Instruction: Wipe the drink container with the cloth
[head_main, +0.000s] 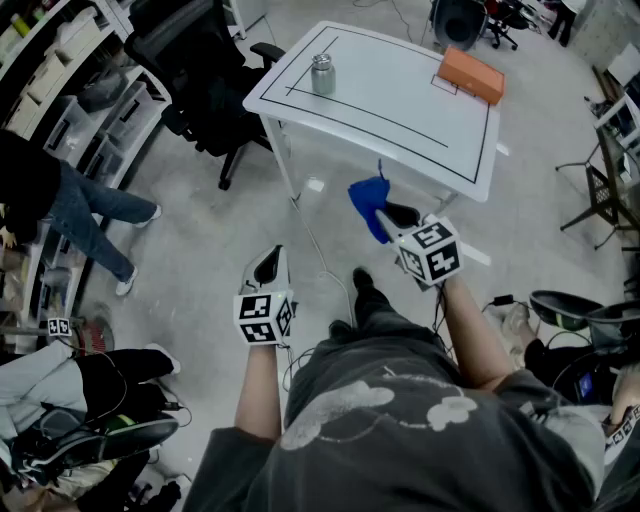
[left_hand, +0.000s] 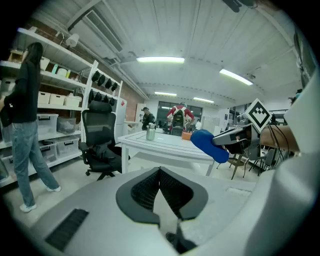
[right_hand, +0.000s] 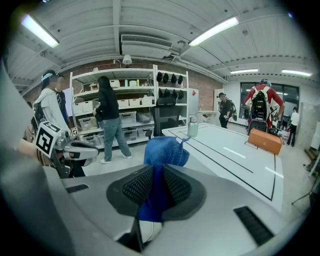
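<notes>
The drink container is a small metal flask (head_main: 322, 74) standing on the far left of the white table (head_main: 400, 110). It also shows in the left gripper view (left_hand: 150, 132) and the right gripper view (right_hand: 192, 126). My right gripper (head_main: 392, 217) is shut on a blue cloth (head_main: 368, 205), held in the air in front of the table's near edge. The cloth (right_hand: 159, 167) bulges out between the pads. My left gripper (head_main: 268, 265) is shut with nothing in it, lower left over the floor, away from the table.
An orange box (head_main: 470, 74) lies on the table's far right corner. A black office chair (head_main: 195, 90) stands left of the table. A person in jeans (head_main: 85, 215) stands by the shelves at left. Cables and bags lie on the floor.
</notes>
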